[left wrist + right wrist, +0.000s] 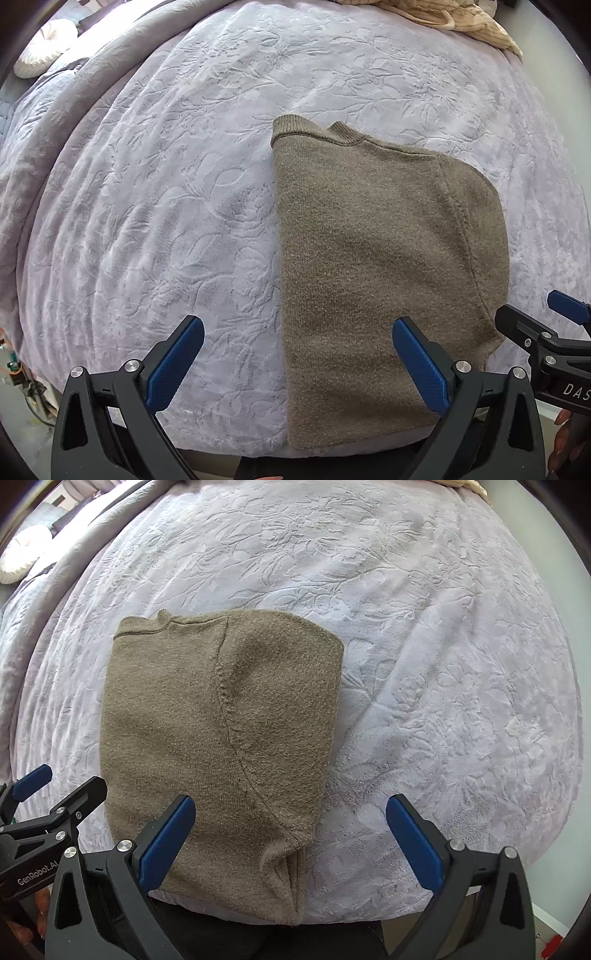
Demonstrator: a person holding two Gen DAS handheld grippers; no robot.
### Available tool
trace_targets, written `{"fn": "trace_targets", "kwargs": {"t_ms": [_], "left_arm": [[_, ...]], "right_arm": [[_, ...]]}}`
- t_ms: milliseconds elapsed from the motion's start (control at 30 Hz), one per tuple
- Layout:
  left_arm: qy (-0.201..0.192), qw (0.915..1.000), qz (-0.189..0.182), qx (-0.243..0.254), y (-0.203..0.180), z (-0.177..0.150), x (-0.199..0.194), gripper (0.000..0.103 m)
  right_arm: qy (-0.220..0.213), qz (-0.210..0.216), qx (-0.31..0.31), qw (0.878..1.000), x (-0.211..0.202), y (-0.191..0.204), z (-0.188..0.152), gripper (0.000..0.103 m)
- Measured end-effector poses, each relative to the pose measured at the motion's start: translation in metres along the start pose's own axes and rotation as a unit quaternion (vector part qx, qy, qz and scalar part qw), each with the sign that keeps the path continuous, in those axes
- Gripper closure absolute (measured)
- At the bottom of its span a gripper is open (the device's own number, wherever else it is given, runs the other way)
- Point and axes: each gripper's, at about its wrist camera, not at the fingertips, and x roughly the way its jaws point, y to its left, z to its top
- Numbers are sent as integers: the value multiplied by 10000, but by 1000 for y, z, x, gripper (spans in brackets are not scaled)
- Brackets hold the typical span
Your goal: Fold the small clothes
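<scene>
An olive-brown knitted sweater point(380, 266) lies flat on the lilac bedspread point(166, 206), folded lengthwise with its collar at the far end and its hem at the near bed edge. It also shows in the right wrist view point(221, 738), with a sleeve folded in over the body. My left gripper point(299, 363) is open and empty, hovering over the sweater's near left edge. My right gripper point(291, 836) is open and empty over the sweater's near right corner. Each gripper shows at the edge of the other's view.
A pile of cream clothes point(458, 18) lies at the far right of the bed. A white round cushion point(44, 46) sits at the far left by a grey blanket fold. The bedspread point(443, 664) stretches right of the sweater. The bed's near edge runs just under the grippers.
</scene>
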Motion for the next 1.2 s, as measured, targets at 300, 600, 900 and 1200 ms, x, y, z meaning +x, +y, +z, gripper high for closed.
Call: {"fn": "trace_targets", "kwargs": {"t_ms": [300,600,900,1200], "left_arm": [[11,10000,-6,11,0,0,0,1],[17,10000,4,45,1,0,1,1],[27,10000,9,66,1,1,1,1],[40,9999,39,104,2,2,2,1]], "right_arm": [[0,-1,11,10000,0,-2,2,0],[13,-5,36,10000,1,-3,2,0],[19,-6,33,10000,1,-3,2,0],[16,-5,32,10000,1,-3,3,0]]}}
